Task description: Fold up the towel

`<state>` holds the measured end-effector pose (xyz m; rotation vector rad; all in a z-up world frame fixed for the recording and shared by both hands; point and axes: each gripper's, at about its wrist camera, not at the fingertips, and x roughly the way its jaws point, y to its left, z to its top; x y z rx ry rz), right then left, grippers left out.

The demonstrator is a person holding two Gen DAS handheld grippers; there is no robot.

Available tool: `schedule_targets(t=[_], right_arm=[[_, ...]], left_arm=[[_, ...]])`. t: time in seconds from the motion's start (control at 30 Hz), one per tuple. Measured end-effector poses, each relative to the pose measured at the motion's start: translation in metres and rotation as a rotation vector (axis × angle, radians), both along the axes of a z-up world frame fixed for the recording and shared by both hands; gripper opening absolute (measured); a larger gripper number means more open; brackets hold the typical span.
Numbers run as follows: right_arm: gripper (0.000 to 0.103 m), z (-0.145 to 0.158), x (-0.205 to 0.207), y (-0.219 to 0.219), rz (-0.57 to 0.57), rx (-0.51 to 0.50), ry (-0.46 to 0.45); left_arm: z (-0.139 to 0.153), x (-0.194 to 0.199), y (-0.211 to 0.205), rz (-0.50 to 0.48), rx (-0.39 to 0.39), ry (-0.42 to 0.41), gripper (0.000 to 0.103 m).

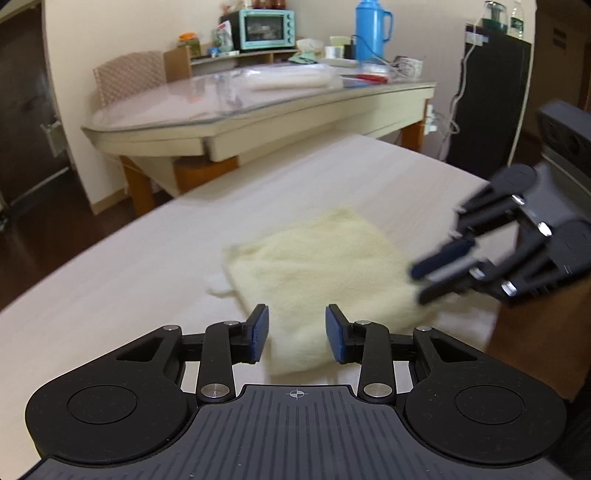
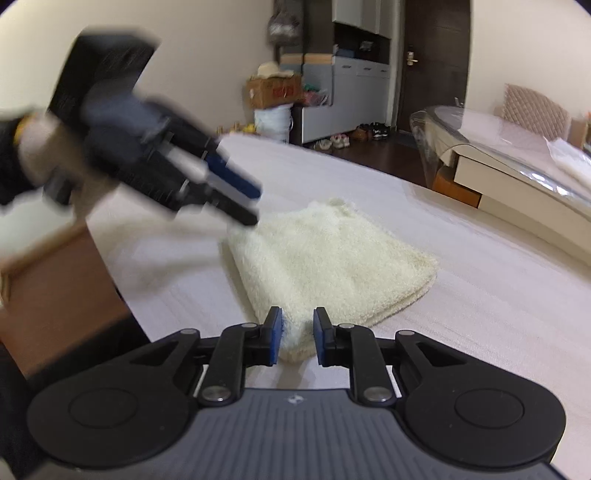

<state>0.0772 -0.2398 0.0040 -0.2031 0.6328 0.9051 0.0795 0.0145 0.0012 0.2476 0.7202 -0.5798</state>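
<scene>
A cream towel (image 1: 325,273) lies folded into a small thick pad on the pale table (image 1: 129,266). My left gripper (image 1: 296,334) is open and empty, just above the towel's near edge. The right gripper (image 1: 441,271) shows blurred at the towel's right side. In the right wrist view the towel (image 2: 332,258) lies ahead; my right gripper (image 2: 297,334) is open with the towel's near corner between its jaws, not clamped. The left gripper (image 2: 240,201) shows blurred over the towel's far left corner.
A glass-topped side table (image 1: 258,107) with a thermos (image 1: 371,29) and a toaster oven (image 1: 267,29) stands beyond the work table. A brown box (image 2: 55,291) sits at the table's edge. Cabinets and shoes (image 2: 354,134) lie far off.
</scene>
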Motion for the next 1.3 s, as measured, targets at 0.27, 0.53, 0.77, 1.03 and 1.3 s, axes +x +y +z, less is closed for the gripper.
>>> schedule_targets(t=[0.27,0.53,0.77,1.03,1.3], right_arm=[[0.020,-0.006,0.004,0.004,-0.017,-0.042,-0.010],[0.025,0.006,0.061,-0.009,-0.117,-0.055,-0.053],[0.025,0.007,0.104,0.004,-0.053,-0.090,-0.087],[0.025,-0.012,0.116,0.011,0.013,-0.165,-0.067],[0.026,-0.014,0.087,-0.013,-0.081,-0.103,0.017]], left_arm=[[-0.018,-0.009,-0.014,0.011,0.050,-0.020,0.035],[-0.017,-0.008,-0.013,0.024,0.039,-0.008,0.036],[0.005,-0.016,-0.015,0.031,-0.079,-0.052,0.042],[-0.019,-0.008,-0.043,-0.007,-0.079,0.024,0.042],[-0.017,-0.004,-0.024,-0.056,0.026,0.019,0.044]])
